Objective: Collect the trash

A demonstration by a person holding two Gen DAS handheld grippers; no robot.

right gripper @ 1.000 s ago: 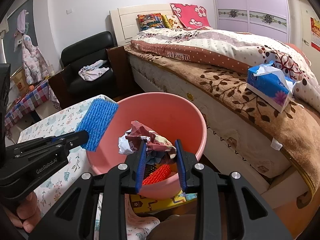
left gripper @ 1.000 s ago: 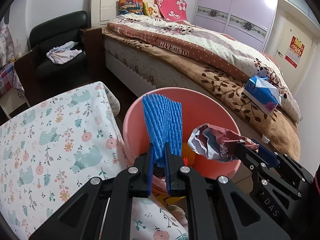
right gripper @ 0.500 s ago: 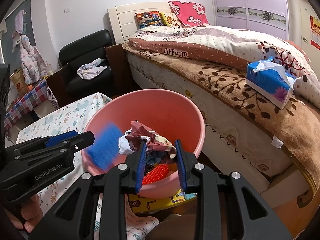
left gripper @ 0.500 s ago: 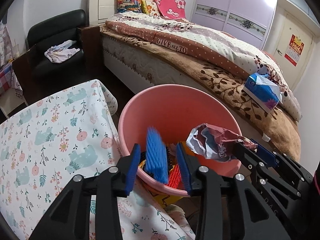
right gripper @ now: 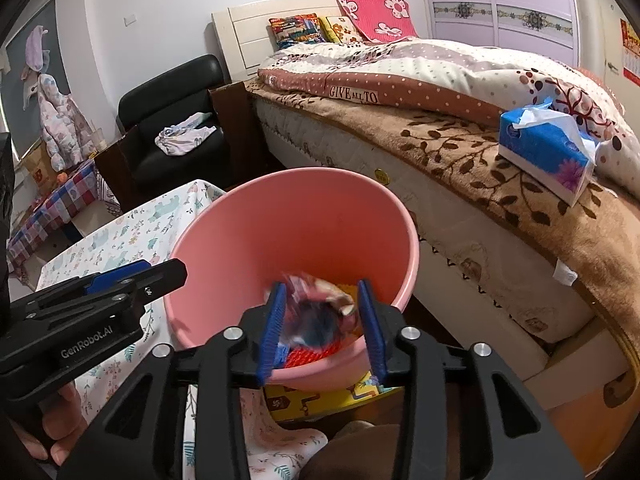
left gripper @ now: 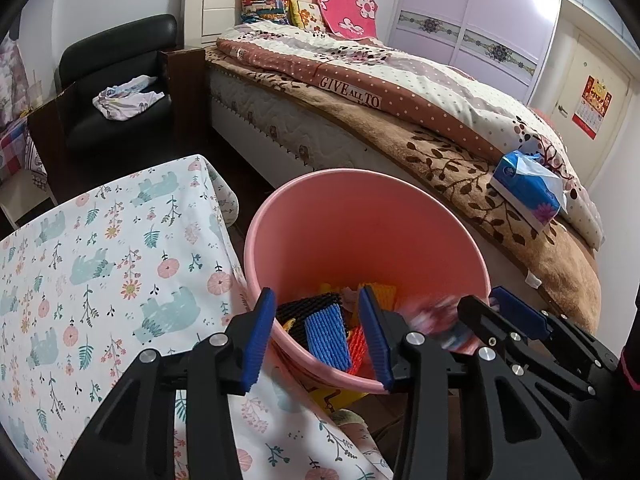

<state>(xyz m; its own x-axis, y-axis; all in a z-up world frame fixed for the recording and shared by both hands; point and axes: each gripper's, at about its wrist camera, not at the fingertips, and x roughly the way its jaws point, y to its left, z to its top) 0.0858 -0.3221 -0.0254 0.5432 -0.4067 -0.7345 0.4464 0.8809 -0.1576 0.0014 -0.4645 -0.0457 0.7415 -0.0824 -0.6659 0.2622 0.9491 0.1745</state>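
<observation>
Judging by looks, both pieces of trash are feather-light and soft: the blue foam net [left gripper: 327,336] is springy mesh that squashes under any pinch and is best taken by one short edge, while the crumpled wrapper [right gripper: 320,314] is thin, crinkly and a little slick, so a grip across its bulkiest fold would hold best. Neither seems fragile.

Compared with a second ago, the left hand-held gripper [left gripper: 318,338] no longer pinches the foam net upright; its jaws have just been opening and now stand spread and empty, with the net lying inside the pink bucket [left gripper: 360,220] among black, orange and red mesh scraps, at about 6 o'clock of the bucket's floor. The right hand-held gripper [right gripper: 322,328], which was clamped on the wrapper, has just been opening too. The wrapper shows blurred between its parted jaws, apparently falling toward the bucket's floor; whether the pads still brush it I cannot tell. The bucket stands between the table [left gripper: 100,260] at 9 o'clock and the bed [left gripper: 460,148] at 2 o'clock.
</observation>
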